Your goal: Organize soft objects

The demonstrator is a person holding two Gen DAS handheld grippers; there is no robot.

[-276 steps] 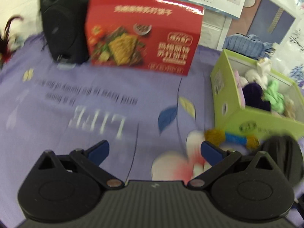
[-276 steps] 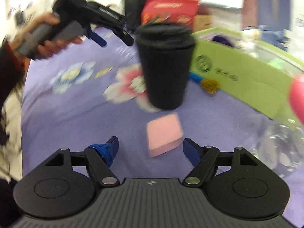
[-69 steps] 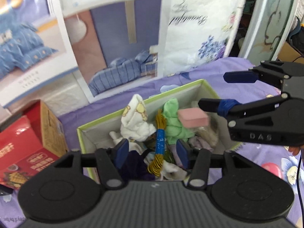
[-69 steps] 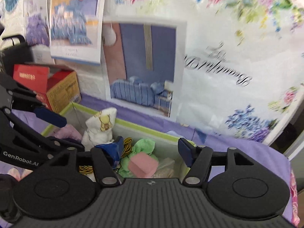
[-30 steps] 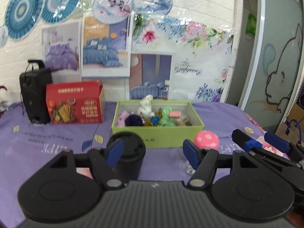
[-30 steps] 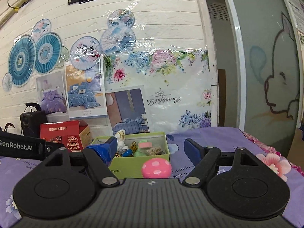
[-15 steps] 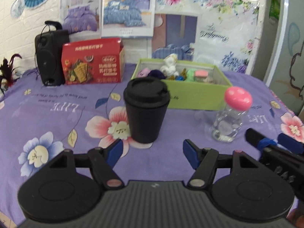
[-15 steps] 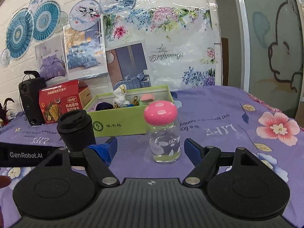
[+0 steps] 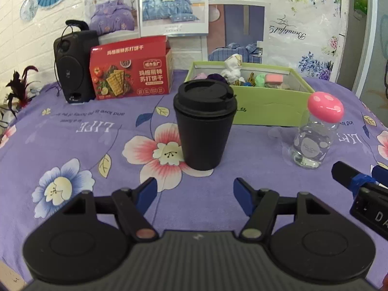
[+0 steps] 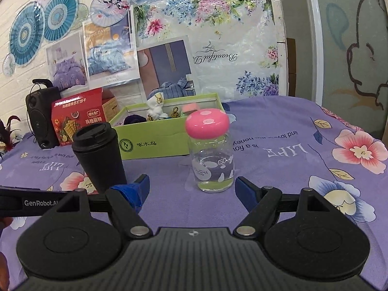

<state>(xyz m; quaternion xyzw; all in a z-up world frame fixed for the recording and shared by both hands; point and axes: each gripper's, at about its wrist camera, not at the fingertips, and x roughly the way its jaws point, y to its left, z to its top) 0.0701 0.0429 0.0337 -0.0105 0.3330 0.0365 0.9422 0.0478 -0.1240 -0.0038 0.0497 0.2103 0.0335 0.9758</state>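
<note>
A green box (image 9: 266,108) stands at the back of the purple flowered cloth and holds several soft things: a pink sponge (image 9: 273,78), a white sock (image 9: 232,69), a green cloth and a dark purple one. It also shows in the right wrist view (image 10: 155,139). My left gripper (image 9: 195,192) is open and empty, low over the cloth in front of the black cup (image 9: 205,127). My right gripper (image 10: 191,190) is open and empty, just before the glass jar (image 10: 211,150). Its fingers (image 9: 349,175) show at the right edge of the left wrist view.
A black lidded cup (image 10: 99,154) and a clear jar with a pink spotted lid (image 9: 315,131) stand before the box. A red cracker box (image 9: 129,72) and a black speaker (image 9: 71,65) stand at the back left. Posters cover the wall behind.
Both grippers let go of the blue-gold tassel and the pink sponge into the box, then pulled back and down to the front of the table. Both are still settling lower and closer to the cup and jar.
</note>
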